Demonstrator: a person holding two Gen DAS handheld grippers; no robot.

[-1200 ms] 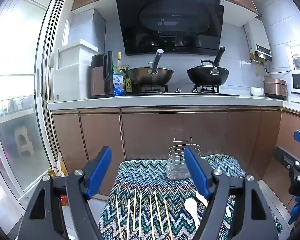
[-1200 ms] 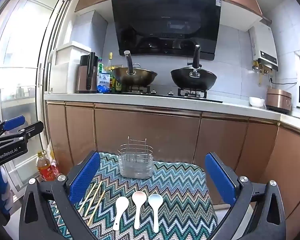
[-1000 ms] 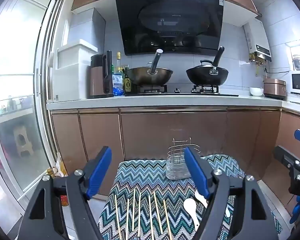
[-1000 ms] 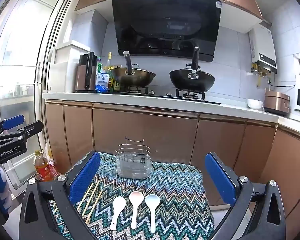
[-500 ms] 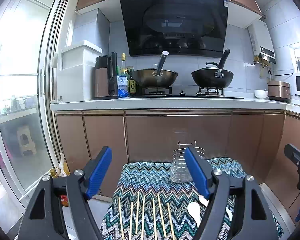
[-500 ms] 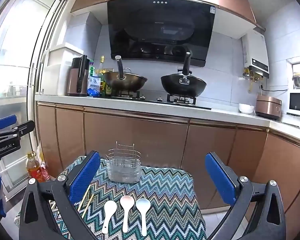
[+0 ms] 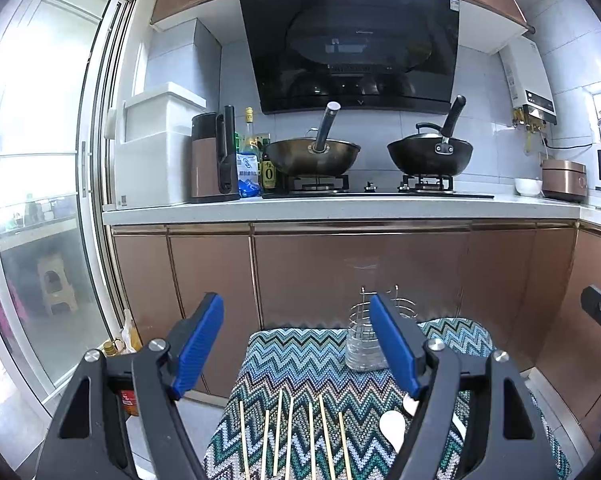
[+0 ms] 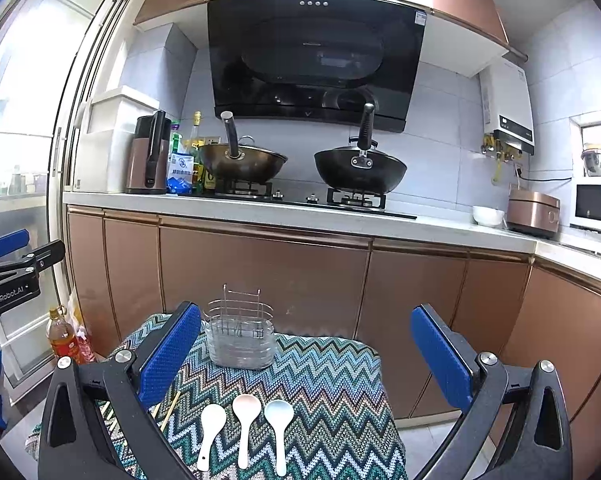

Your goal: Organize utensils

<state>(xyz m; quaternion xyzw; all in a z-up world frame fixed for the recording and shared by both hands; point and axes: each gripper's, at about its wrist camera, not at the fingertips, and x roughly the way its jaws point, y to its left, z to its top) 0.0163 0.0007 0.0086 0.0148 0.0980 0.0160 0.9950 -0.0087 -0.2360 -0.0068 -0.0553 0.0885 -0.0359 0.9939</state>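
Note:
A small table wears a zigzag-patterned cloth (image 7: 312, 360) (image 8: 332, 368). At its far edge stands a wire utensil holder (image 8: 240, 336) (image 7: 360, 340). Several wooden chopsticks (image 7: 290, 432) lie side by side on the near left of the cloth. Three ceramic spoons lie in a row: a white spoon (image 8: 211, 428), a pinkish spoon (image 8: 244, 420) and a pale blue spoon (image 8: 279, 424). My left gripper (image 7: 296, 344) hovers open above the chopsticks. My right gripper (image 8: 306, 356) hovers open above the spoons. Neither holds anything.
Behind the table runs a kitchen counter (image 8: 300, 216) with copper-coloured cabinet doors, two woks on a stove and a kettle. A glass sliding door (image 7: 40, 200) is at the left. Bottles (image 8: 62, 336) stand on the floor left of the table.
Both grippers have drifted slightly, so the table and holder sit a little lower and further left in the right view. Both stay open and nothing on the cloth has moved.

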